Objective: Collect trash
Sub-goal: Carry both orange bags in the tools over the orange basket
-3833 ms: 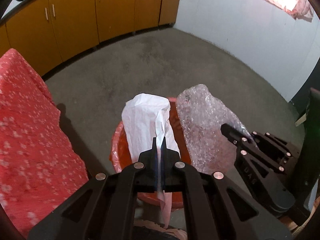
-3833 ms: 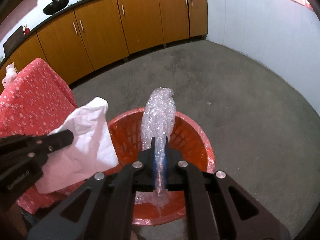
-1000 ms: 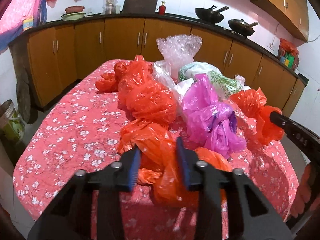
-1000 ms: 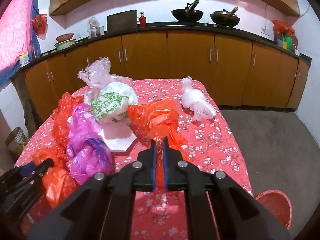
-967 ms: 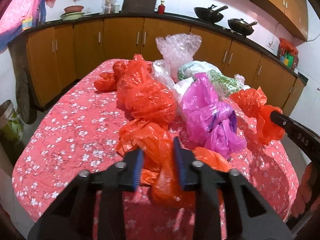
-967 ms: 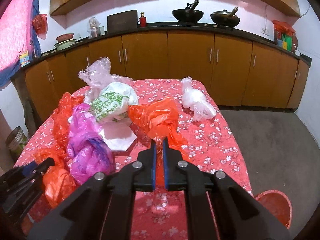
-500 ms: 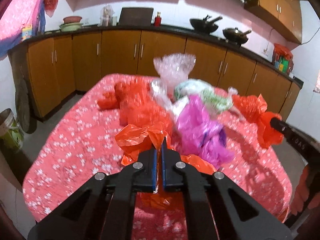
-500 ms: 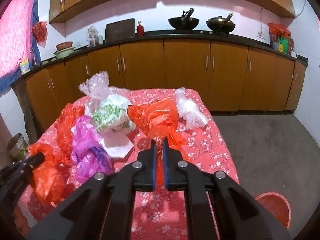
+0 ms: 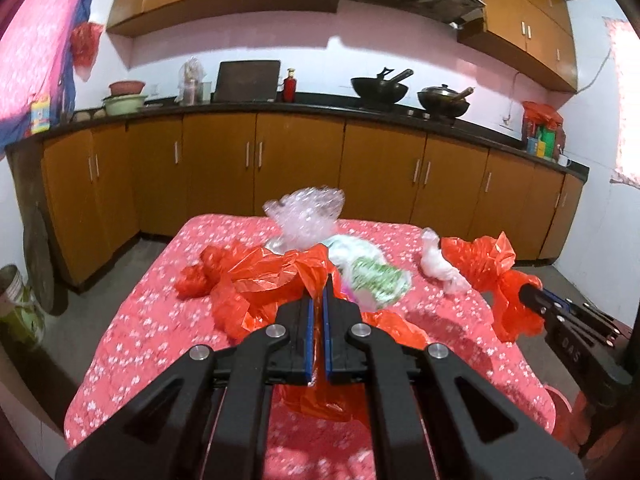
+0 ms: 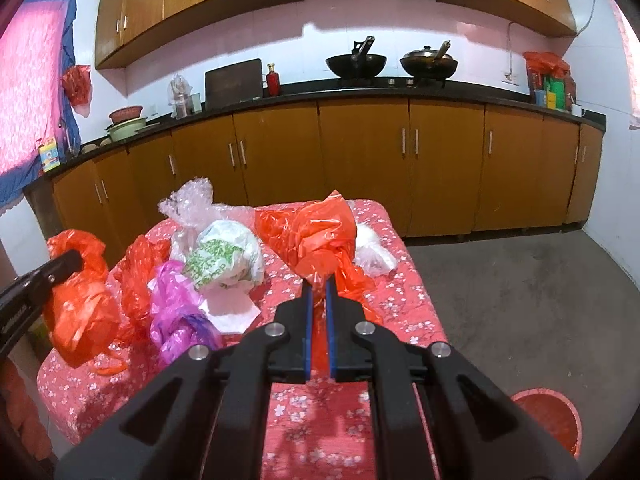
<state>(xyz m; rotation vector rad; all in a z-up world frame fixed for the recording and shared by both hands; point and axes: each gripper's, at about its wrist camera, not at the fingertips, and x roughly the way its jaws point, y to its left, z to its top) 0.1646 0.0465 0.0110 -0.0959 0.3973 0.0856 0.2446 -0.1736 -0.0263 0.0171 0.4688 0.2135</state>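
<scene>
My left gripper [image 9: 317,300] is shut on an orange plastic bag [image 9: 264,280] and holds it up above the red flowered table [image 9: 140,340]. My right gripper [image 10: 319,292] is shut on another orange plastic bag [image 10: 320,236], also lifted; that bag shows at the right of the left wrist view [image 9: 492,276]. On the table lie a bubble wrap bundle [image 10: 188,204], a white bag with green print [image 10: 220,256], a purple bag [image 10: 176,308], a small white bag [image 10: 372,248] and another orange bag [image 10: 136,276].
An orange basket [image 10: 548,416] stands on the grey floor at the table's right corner. Brown cabinets [image 10: 360,160] with a black counter, woks and bottles run along the back wall. A tin [image 9: 16,304] stands on the floor at the left.
My left gripper closed on the orange bag and lifted it off the table. Both grippers rose with their bags; the views tilted up toward the cabinets.
</scene>
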